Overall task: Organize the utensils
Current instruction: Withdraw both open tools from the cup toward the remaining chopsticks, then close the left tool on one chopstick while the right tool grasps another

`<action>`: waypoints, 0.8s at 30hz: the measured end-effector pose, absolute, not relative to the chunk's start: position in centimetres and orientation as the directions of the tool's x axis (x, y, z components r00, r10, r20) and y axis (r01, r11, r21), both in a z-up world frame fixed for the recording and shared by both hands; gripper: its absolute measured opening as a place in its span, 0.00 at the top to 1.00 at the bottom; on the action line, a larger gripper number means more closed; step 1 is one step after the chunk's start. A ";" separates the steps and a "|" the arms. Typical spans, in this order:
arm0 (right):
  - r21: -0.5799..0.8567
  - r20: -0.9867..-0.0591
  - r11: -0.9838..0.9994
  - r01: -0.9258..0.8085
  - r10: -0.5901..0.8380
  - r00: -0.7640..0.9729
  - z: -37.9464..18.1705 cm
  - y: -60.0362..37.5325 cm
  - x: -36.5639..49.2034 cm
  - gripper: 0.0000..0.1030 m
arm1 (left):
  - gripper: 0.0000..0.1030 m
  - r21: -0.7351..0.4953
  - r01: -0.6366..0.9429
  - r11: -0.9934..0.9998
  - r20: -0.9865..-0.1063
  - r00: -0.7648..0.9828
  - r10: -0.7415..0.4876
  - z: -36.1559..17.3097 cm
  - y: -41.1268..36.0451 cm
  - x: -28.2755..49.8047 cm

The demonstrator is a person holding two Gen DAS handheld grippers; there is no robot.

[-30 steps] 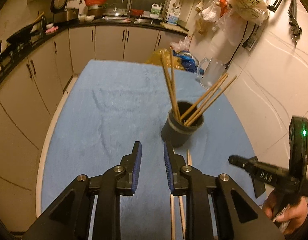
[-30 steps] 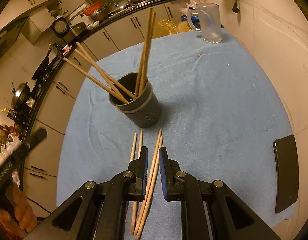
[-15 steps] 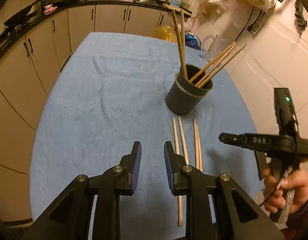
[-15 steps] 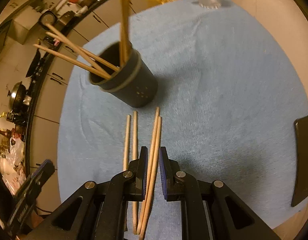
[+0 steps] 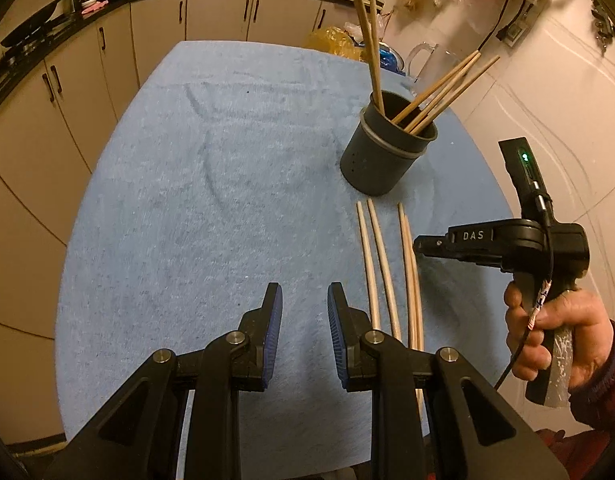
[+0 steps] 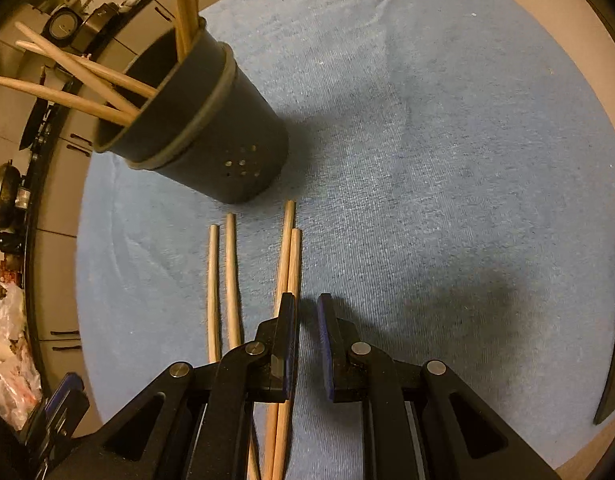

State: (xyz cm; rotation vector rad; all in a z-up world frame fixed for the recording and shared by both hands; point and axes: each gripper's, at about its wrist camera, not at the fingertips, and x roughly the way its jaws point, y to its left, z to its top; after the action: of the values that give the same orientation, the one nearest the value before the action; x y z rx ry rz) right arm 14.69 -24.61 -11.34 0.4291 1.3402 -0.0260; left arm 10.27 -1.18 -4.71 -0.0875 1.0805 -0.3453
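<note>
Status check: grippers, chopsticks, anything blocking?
Left gripper open, empty. Right gripper open, low beside loose chopsticks. Four on towel; holder unobstructed.

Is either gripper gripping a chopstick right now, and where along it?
Neither. The left gripper is open over bare cloth. The right gripper is open too; the nearest chopstick pair lies under its left finger, not between the pads.

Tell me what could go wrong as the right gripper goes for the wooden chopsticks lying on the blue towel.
The right gripper sits slightly right of the touching pair of wooden chopsticks, so closing may catch one stick or none. These lie flat on the soft blue towel, so the fingertips could snag cloth. The dark perforated holder cup is already crowded with splayed sticks and might tip during insertion.
</note>
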 end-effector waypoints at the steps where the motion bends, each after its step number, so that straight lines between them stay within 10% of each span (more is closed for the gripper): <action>1: 0.281 -0.946 0.924 0.260 0.222 0.236 -11.5 -24.5 14.7 0.88 | 0.79 -0.237 0.232 0.943 -0.850 0.421 -0.317 -4.8 -1.1 10.3; 24: 0.134 -0.977 0.970 0.203 0.095 0.188 -11.3 -26.1 14.8 0.93 | 0.79 -0.316 0.272 0.909 -0.866 0.308 -0.393 -7.7 -5.9 12.9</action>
State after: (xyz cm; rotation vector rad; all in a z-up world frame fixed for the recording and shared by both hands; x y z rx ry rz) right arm 14.81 -26.11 -11.28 0.2546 1.3838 -0.0766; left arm 12.90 -5.85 -7.74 -0.1183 1.1793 -0.4410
